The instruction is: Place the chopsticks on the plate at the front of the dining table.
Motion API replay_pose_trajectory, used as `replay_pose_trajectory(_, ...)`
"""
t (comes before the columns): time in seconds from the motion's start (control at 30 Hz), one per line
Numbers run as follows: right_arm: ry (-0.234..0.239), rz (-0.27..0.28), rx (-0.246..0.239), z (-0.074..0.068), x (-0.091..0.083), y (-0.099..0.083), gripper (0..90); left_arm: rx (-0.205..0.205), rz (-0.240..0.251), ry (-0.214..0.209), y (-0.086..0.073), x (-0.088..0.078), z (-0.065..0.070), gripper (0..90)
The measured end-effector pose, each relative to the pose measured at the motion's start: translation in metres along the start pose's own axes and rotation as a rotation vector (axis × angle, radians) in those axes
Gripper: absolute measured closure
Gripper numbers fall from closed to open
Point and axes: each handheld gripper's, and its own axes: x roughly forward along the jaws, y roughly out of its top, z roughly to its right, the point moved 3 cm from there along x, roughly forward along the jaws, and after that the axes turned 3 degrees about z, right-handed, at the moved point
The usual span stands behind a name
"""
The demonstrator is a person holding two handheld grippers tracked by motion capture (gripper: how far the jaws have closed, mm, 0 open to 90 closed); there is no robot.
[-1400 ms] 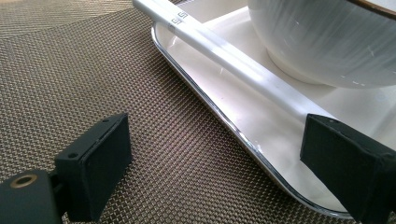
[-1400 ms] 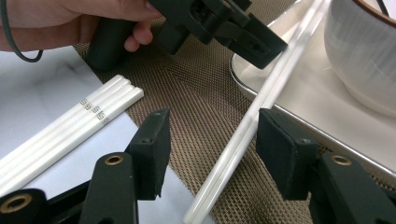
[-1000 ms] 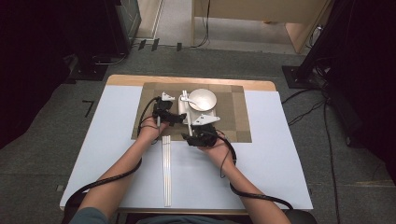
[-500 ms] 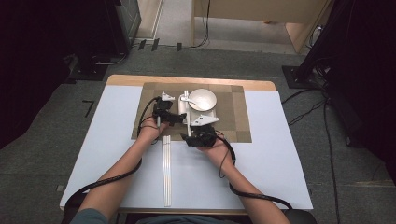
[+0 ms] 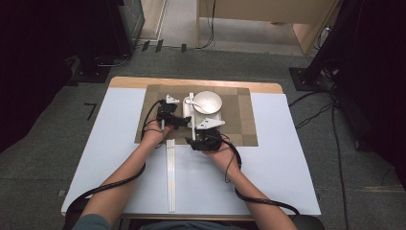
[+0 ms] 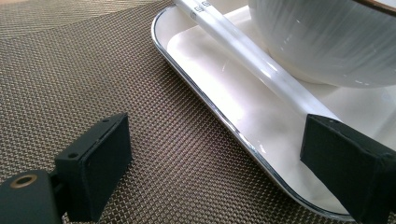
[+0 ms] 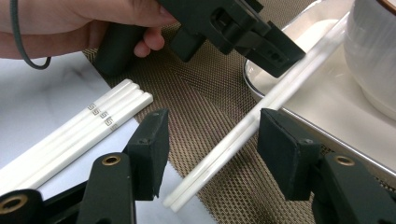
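Note:
A white tray holding a white bowl and a spoon rests on a brown woven placemat. A pair of white chopsticks lies slanted, its far end in the tray and its near end on the mat. My right gripper is open around that pair, which runs close by the right jaw. My left gripper is open and straddles the tray's rim, one jaw on the mat and one over the tray beside the chopsticks.
More white chopsticks lie side by side on the white tabletop, running toward the front edge. In the right gripper view they sit left of my jaws, with the left gripper just beyond.

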Motion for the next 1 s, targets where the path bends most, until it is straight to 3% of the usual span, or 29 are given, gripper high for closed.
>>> replay_pose_trajectory(0.53, 0.000, -0.003, 0.000, 0.004, -0.006, -0.007, 36.8, -0.025, 0.010, -0.007, 0.000, -0.002, -0.002, 8.4)
replay_pose_trajectory(0.67, 0.014, 0.008, 0.013, 0.005, -0.008, -0.006, 34.7, -0.020, 0.006, -0.010, 0.001, -0.003, -0.002, 8.4)
replay_pose_trajectory(0.73, 0.049, 0.008, 0.022, 0.006, -0.007, -0.005, 32.2, -0.022, 0.008, -0.016, 0.002, -0.005, -0.002, 8.4)
replay_pose_trajectory(1.0, 0.051, 0.007, -0.008, 0.009, -0.010, -0.003, 28.6, -0.010, 0.002, -0.040, 0.001, -0.013, 0.002, 8.4)
